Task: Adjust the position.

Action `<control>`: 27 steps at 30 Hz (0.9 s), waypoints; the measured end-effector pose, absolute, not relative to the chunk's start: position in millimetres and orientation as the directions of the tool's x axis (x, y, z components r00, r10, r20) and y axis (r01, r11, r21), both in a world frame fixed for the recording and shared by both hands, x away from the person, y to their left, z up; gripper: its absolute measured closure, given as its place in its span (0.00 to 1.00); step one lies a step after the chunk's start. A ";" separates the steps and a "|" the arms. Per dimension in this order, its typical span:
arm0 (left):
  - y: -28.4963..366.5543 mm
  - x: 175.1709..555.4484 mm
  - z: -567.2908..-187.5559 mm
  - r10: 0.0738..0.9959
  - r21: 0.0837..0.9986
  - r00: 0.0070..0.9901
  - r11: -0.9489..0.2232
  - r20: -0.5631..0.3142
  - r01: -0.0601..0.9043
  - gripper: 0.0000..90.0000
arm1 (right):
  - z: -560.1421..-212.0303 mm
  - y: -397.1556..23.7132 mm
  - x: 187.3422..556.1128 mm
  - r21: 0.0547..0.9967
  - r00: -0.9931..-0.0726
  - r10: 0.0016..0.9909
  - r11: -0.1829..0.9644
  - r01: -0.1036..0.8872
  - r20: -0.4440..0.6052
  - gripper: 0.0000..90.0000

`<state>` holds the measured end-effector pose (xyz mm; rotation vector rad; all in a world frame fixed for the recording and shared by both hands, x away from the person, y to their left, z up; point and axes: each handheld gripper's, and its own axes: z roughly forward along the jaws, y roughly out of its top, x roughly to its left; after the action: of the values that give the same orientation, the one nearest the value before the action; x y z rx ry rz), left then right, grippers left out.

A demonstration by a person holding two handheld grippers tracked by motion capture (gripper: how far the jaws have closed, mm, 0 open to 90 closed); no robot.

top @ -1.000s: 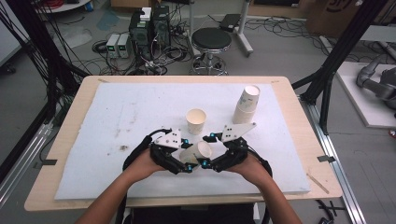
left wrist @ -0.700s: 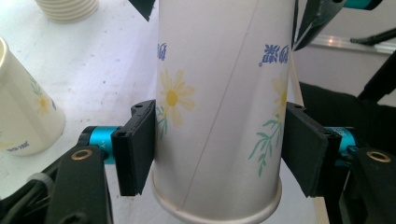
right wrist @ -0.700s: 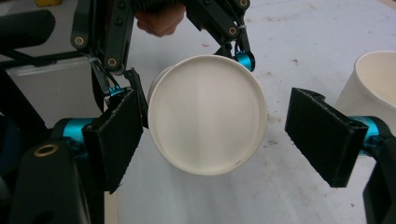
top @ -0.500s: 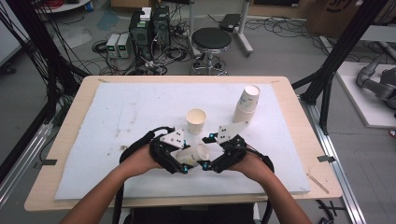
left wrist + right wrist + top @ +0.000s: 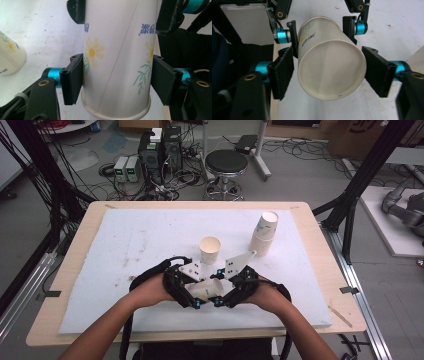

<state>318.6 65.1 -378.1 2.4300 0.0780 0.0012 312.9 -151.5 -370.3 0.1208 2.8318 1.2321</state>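
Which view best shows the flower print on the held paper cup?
The left gripper view: the held paper cup shows its daisy and leaves close up. The right gripper view mostly shows its base; the high view shows it small between both tools.

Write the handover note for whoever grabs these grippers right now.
Left gripper: shut on the held cup, near its rim.
Right gripper: jaws have just been closing on that cup's base end; pads look in contact.
Things: held cup lies sideways between both grippers at the front of the white mat; single cup upright mid-mat; cup stack back right.
Done: one cup stands alone.
Left: probably standing this one up too.
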 end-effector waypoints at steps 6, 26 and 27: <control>64.5 318.0 -378.7 0.037 0.647 0.999 -0.761 -0.027 0.045 0.36 | -370.7 -153.9 316.2 0.730 -0.998 0.066 0.682 0.051 0.007 0.41; 113.6 313.7 -390.8 0.217 0.922 0.971 -0.346 -0.099 0.171 0.18 | -369.4 -180.9 321.0 0.792 -0.988 0.137 0.596 0.135 0.066 0.42; 115.3 313.1 -391.7 0.225 0.929 0.969 -0.329 -0.100 0.172 0.18 | -370.0 -182.1 320.7 0.795 -0.988 0.141 0.591 0.138 0.066 0.42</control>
<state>313.1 115.3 -391.7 1.9156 0.2862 0.0553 320.7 -182.1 -370.0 0.2450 2.7982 1.3985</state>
